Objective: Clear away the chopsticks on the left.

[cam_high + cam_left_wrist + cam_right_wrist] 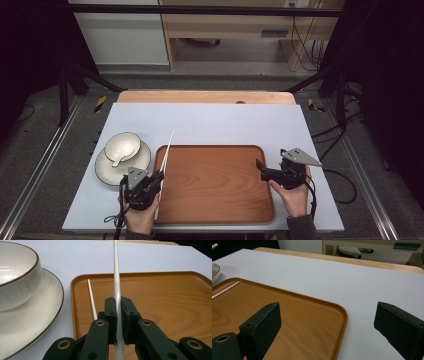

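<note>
My left gripper (119,302) is shut on a long white chopstick (116,277), which runs forward between its jaws over the left part of the brown wooden tray (162,302). From above, that chopstick (168,149) slants from the gripper (158,178) out past the tray's far left corner. A second white chopstick (92,300) lies flat on the tray just left of the jaws. My right gripper (329,327) stands open with nothing between its jaws, at the tray's right rim (342,315); in the high view it (264,171) points left.
A white bowl (123,146) holding a spoon (119,160) sits on a white plate (107,172) left of the tray. The tray (215,185) rests on a pale blue mat (225,122) over a wooden table. Bowl (17,277) and plate (37,322) lie close beside my left gripper.
</note>
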`<action>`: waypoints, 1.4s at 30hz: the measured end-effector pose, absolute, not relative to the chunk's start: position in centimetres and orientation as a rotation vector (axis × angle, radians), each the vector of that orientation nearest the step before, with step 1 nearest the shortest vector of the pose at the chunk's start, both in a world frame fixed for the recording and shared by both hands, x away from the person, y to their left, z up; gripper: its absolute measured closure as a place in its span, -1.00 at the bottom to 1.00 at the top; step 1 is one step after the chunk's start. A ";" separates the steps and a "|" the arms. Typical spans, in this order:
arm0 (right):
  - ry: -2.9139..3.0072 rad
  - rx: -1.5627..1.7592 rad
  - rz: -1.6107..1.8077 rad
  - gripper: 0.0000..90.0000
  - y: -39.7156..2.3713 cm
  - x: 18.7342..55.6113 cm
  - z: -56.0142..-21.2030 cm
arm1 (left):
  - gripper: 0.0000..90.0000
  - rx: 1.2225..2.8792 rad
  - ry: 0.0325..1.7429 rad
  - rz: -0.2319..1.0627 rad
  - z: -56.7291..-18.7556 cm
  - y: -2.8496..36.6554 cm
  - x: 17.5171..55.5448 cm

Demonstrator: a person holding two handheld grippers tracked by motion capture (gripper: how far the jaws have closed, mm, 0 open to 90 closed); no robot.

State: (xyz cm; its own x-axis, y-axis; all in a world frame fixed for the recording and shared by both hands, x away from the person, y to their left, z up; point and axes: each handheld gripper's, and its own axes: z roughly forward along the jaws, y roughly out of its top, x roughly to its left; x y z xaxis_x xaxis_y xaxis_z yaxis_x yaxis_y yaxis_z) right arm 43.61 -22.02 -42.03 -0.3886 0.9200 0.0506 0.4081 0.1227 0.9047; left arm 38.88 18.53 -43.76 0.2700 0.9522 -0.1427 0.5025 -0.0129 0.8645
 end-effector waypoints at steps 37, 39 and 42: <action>1.891 1.277 1.213 -0.83 -21.6 43.9 -42.4 | 0.86 1.701 1.518 0.585 -48.1 16.9 39.8; 1.892 1.279 1.212 -0.83 -21.6 43.9 -42.4 | 0.86 1.707 1.523 0.583 -48.2 16.8 39.9; 1.894 1.278 1.213 -0.83 -21.6 43.9 -42.4 | 0.85 1.722 1.531 0.579 -48.2 16.8 39.9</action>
State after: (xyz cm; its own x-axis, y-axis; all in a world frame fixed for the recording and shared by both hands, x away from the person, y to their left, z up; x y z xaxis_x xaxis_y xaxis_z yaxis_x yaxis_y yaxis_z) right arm 43.94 -21.55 -42.43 -0.3983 0.9163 0.0425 0.4218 0.1419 0.8955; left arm 39.95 16.75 -48.23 0.1832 0.9727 -0.1426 0.6348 -0.0063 0.7727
